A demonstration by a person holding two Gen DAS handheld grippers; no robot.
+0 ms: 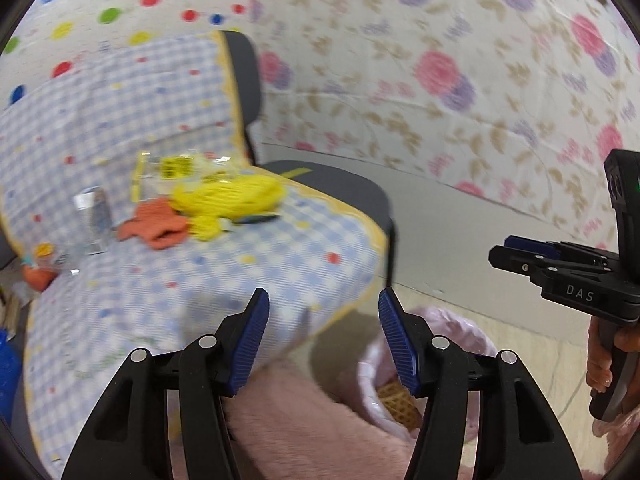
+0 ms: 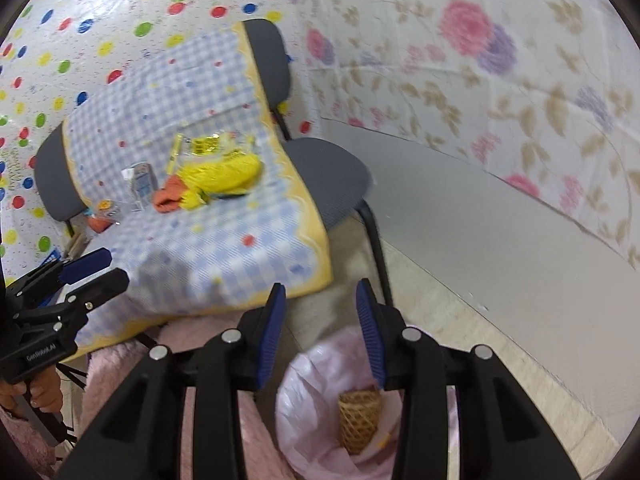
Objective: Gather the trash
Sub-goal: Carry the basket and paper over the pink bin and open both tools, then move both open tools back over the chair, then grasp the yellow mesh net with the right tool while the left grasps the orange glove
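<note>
Trash: we see it gathered on the checked cloth (image 2: pixel 224 240) that covers the chairs; a yellow netted bundle (image 2: pixel 224 178), an orange scrap (image 2: pixel 170 196) touching its near end, a clear wrapper with yellow print (image 2: pixel 200 146) just behind, and a small clear packet (image 2: pixel 140 186) to the side.
Trash, left view: we find the same yellow bundle (image 1: pixel 228 198), orange scrap (image 1: pixel 156 226) and clear wrapper (image 1: pixel 176 168) there, all blurred.
Edge of cloth: we make out a small orange and yellow item (image 2: pixel 102 216) at the far edge, too blurred for us to name.
Bin: we see a bin lined with a pale pink bag (image 2: pixel 316 396) on the floor just beside the cloth's near corner; a tan mesh sleeve (image 2: pixel 360 420) lies inside it.
Bin, left view: we see only part of the pink bag (image 1: pixel 448 328) and the tan mesh (image 1: pixel 400 404) behind the fingers.
Left gripper (image 1: pixel 324 344): our jaws stand well apart with nothing between them, over the cloth's near corner and the bin's rim.
Right gripper (image 2: pixel 320 332): our jaws are partly open and hold nothing; the bin's mouth sits below them.
Hands: in each view we see the other gripper at the frame's edge with a hand (image 1: pixel 600 360) on its handle.
Chairs: we see a grey seat (image 2: pixel 332 172) and backrest (image 2: pixel 268 60) showing past the cloth.
Walls: dotted sheet (image 2: pixel 80 20) behind, flowered sheet (image 2: pixel 480 60) alongside.
</note>
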